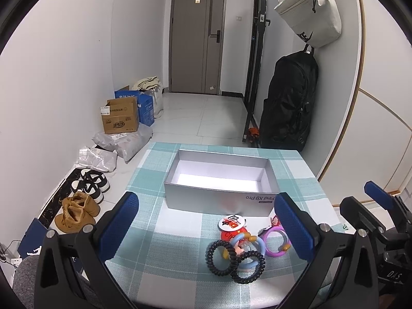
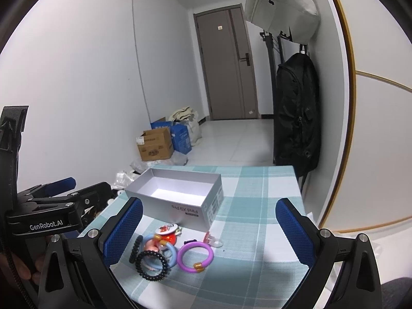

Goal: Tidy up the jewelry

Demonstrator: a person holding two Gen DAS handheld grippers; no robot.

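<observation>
Facing a grey door (image 1: 197,38), we hold both tools, left (image 1: 206,229) and right (image 2: 209,231), wide open and empty over the checked desk (image 1: 296,172); jewelry (image 2: 170,249) lies jumbled near the open box (image 1: 219,185), its small pieces indistinct.

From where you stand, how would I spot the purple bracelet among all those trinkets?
Find the open silver phone box on the green checked tablecloth. Just in front of it lies a heap of trinkets; the purple bracelet sits at its right edge. It is the only smooth purple ring, with an amber bead, unlike the black coiled hair ties left of it.
</observation>
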